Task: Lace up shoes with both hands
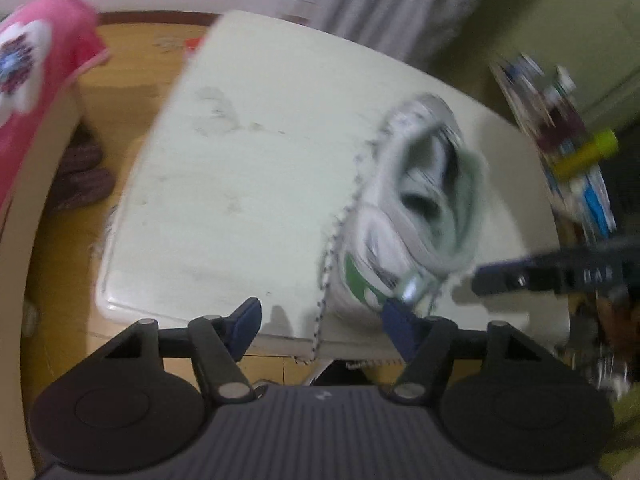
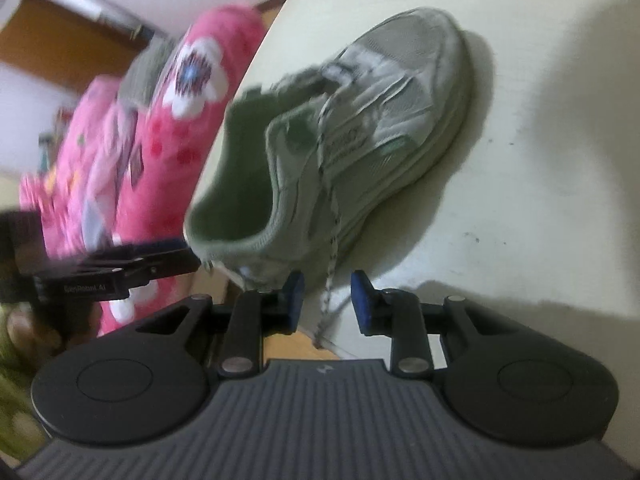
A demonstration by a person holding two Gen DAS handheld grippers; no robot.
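A pale grey-green sneaker (image 1: 424, 200) stands on a white table (image 1: 248, 152), heel toward the near edge. A speckled white lace (image 1: 332, 240) runs from its eyelets down over the table edge. My left gripper (image 1: 320, 316) is open, the lace hanging between its blue pads without being gripped. In the right wrist view the sneaker (image 2: 360, 132) lies heel-near, and a lace end (image 2: 330, 276) hangs between the pads of my open right gripper (image 2: 326, 300). The other gripper (image 2: 120, 268) shows at the left there, and the right gripper (image 1: 560, 272) shows at the right of the left wrist view.
Pink flowered fabric (image 2: 168, 128) hangs left of the table, also in the left wrist view (image 1: 36, 72). A cluttered shelf with a yellow item (image 1: 584, 152) stands at the right. Wooden floor (image 1: 120, 80) lies beyond the table. Both views are motion-blurred.
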